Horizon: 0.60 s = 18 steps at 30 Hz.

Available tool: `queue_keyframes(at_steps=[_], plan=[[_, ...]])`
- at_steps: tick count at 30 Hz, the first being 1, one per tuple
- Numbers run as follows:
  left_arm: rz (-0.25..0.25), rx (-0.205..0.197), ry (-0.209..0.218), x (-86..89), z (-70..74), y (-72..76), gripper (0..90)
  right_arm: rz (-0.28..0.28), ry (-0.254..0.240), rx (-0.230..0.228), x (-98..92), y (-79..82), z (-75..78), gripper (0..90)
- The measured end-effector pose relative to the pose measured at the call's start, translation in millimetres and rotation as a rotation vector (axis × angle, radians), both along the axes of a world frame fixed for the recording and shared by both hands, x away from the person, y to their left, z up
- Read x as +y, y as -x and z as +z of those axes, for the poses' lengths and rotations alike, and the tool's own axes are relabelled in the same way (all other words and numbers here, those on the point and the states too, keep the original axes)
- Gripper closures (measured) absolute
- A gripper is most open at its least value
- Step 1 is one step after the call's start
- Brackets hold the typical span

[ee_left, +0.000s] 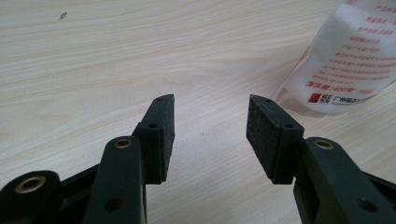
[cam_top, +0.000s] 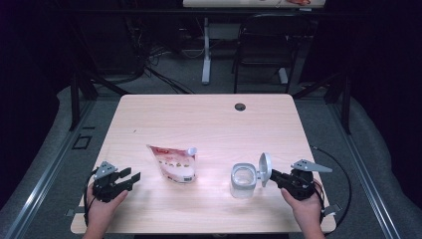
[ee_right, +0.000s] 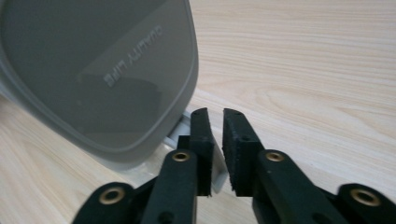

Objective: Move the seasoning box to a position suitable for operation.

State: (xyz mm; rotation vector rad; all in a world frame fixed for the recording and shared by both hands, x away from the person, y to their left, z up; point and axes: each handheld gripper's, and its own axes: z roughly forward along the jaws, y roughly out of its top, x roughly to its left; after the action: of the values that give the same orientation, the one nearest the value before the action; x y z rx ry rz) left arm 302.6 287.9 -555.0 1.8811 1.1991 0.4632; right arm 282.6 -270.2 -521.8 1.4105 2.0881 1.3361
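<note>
- Wooden table [cam_top: 209, 119] carries pouch [cam_top: 175, 163] and jar [cam_top: 243, 180].
- Left gripper [cam_top: 130, 179] lies low, jaws apart and empty, pouch ahead to its right.
- Right gripper [cam_top: 274, 176] points level, jaws slightly parted around the tab of the raised lid [cam_top: 264, 169].

"QUALITY LIFE", mirrored, on lid [ee_right: 107, 74]

The wooden table [cam_top: 164, 124] carries one printed refill pouch [cam_top: 174, 163] with one spout and one clear container [cam_top: 243, 180] with one hinged lid [cam_top: 264, 169] standing open. Two black grippers are there, a left gripper [cam_top: 133, 179] and a right gripper [cam_top: 272, 175]. One chair [cam_top: 263, 45] stands behind.
</note>
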Motion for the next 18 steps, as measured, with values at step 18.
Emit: queue_keyframes(at_steps=[18], plan=[[-0.015,-0.003,0.007,-3.8,0.6,-3.8,52.1,0.034,0.099,0.006,-2.9,18.2,-11.3,65.6]])
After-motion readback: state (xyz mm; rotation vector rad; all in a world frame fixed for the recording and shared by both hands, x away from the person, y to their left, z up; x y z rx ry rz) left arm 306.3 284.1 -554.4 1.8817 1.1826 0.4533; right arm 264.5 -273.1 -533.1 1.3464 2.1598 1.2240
